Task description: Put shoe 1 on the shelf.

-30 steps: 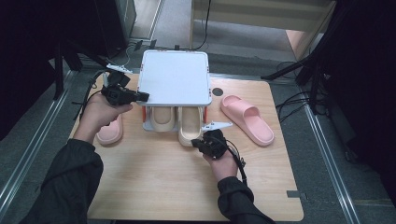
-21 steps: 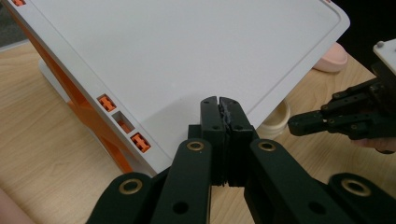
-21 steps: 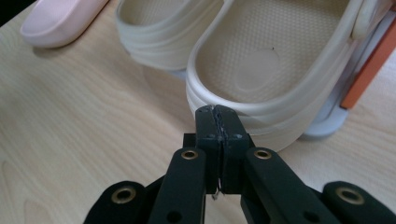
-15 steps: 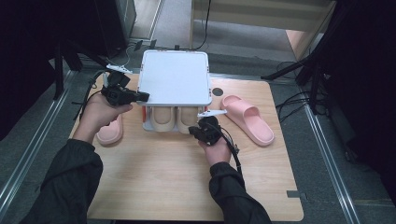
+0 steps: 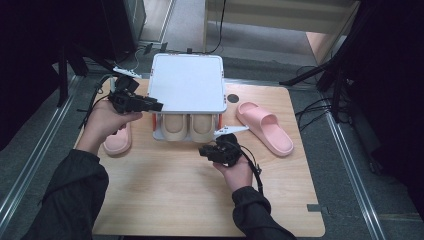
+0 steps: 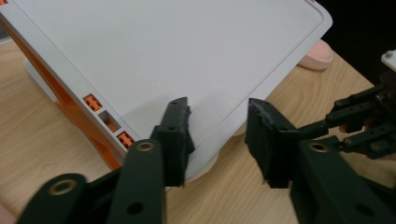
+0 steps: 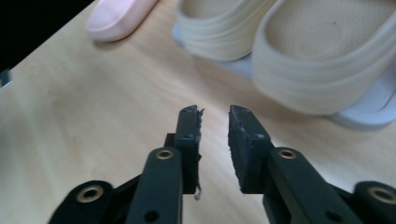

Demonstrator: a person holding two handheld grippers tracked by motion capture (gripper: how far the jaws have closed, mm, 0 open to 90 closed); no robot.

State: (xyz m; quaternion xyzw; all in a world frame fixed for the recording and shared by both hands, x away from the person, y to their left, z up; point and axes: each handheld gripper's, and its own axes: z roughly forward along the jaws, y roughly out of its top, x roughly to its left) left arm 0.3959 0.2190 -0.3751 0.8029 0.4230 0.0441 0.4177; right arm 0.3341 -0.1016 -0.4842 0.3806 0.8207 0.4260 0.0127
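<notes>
High view: the white shoe rack point(image 5: 186, 82) stood at twelve o'clock on the table point(image 5: 165, 200), two cream slippers point(image 5: 190, 127) on its lower shelf. The left gripper point(image 5: 150, 105), at nine o'clock of the rack's top edge, had just opened wide, empty. The right gripper point(image 5: 206, 151), at six o'clock, had just parted narrowly, holding nothing.

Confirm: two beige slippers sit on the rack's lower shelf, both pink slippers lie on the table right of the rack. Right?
Not quite. The beige slippers do sit on the lower shelf of the rack, but the pink ones are split: one pink slipper lies to its right, the other pink slipper to its left. The high view shows it.
</notes>
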